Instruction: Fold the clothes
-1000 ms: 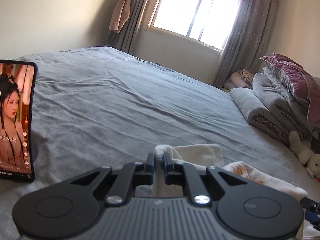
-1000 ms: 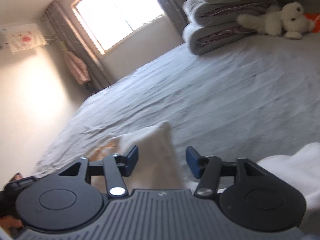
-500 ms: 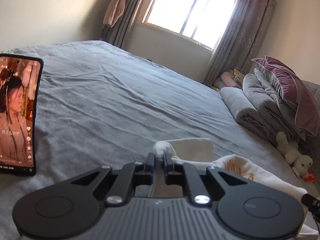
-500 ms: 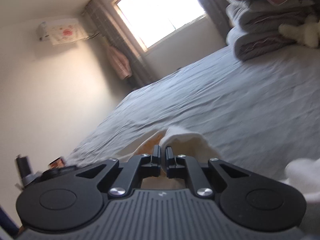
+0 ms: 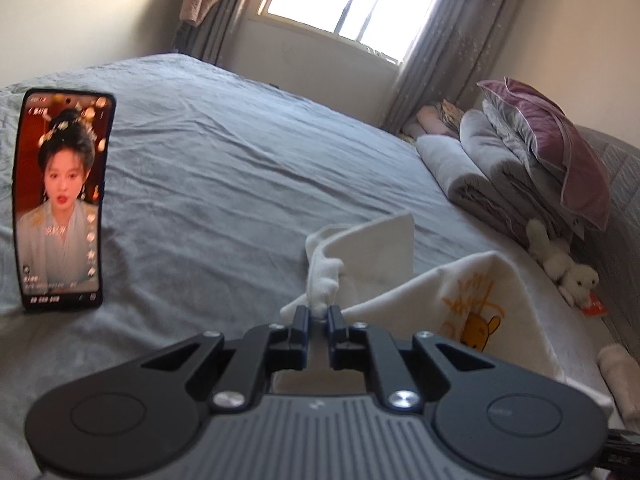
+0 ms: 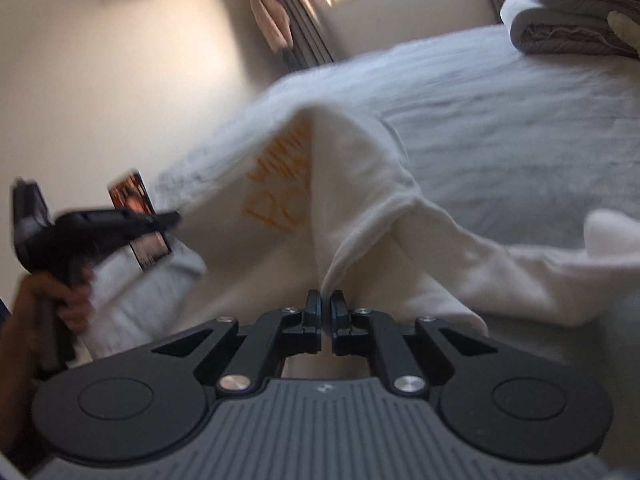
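Above the near edge of the bed [image 5: 224,184], the white garment [image 5: 472,292] hung lifted between two grips, its orange cartoon print facing up and its far folds draping back toward the grey cover. The left gripper [image 5: 318,314] was clamped on a bunched white edge of it, and the right gripper [image 6: 326,300] was likewise pinched together on a thick fold nearer the person.

Both holds looked shallow. In the left wrist view only a small knot of cloth sat between the tips, so a sharp pull outward could probably have dragged it free and dropped that side onto the bed. The right gripper appeared to have caught a doubled layer, not one clean edge; if so, the fold might have come out crooked or trapped an extra flap inside.

The right wrist view was smeared, which suggested quick travel. Fast swinging with loose fabric risked the hanging sleeve [image 6: 560,264] folding under itself unseen.

A phone [image 5: 60,204] stood upright near the left edge of the bed, close to the left gripper in the right wrist view. A wide sweep of cloth or of the tool could have knocked it flat. The folded quilts [image 5: 492,176] and the plush toy [image 5: 568,272] at the far right edge lay well apart and seemed safe.
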